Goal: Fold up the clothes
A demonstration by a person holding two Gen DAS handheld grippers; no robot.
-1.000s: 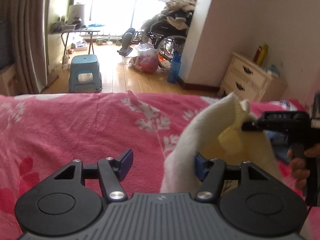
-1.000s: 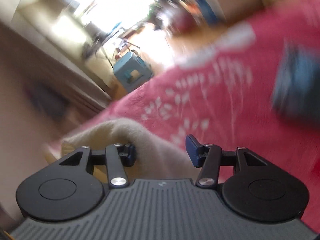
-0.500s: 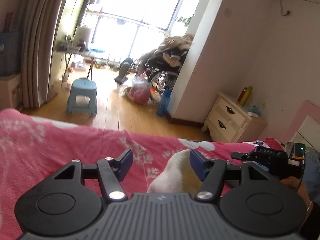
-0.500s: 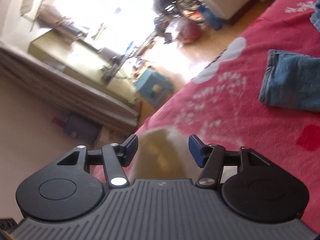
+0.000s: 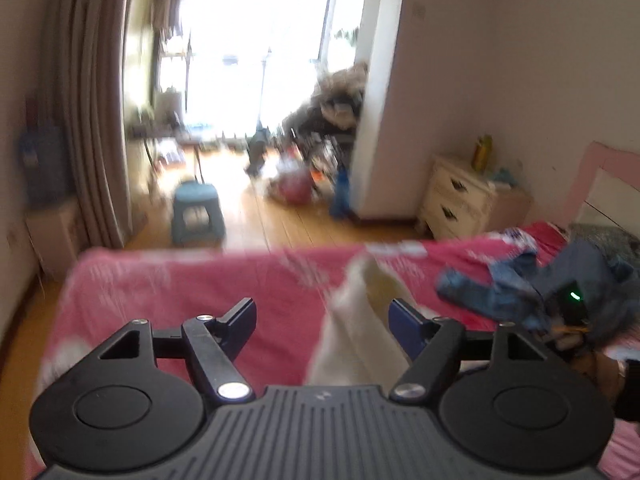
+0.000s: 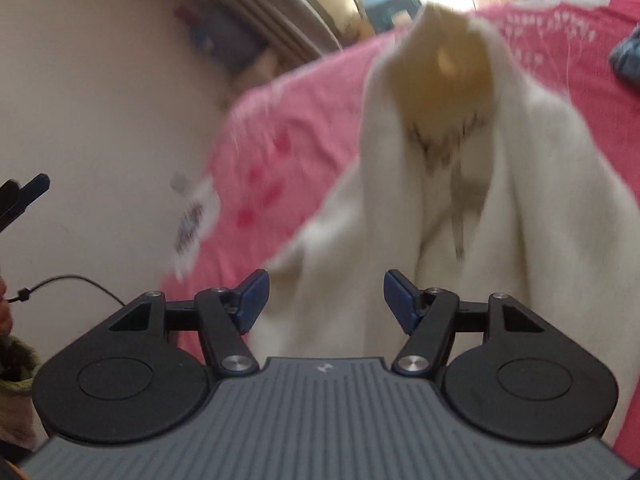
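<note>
Both wide open: left gripper (image 5: 322, 316) and right gripper (image 6: 325, 294), gripping nothing. Cream garment (image 6: 448, 184) bunched up on pink floral bedspread (image 5: 180, 292), jeans (image 5: 488, 288) nearby.

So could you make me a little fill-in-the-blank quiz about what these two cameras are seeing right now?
1. The bed is covered by a ____ floral blanket.
2. The white garment lies in front of both grippers, and both pairs of jaws stand ____.
3. On the wooden floor beyond the bed stands a small blue ____.
4. The crumpled denim clothes on the bed are ____ in colour.

Missing words: pink; open; stool; blue
</note>
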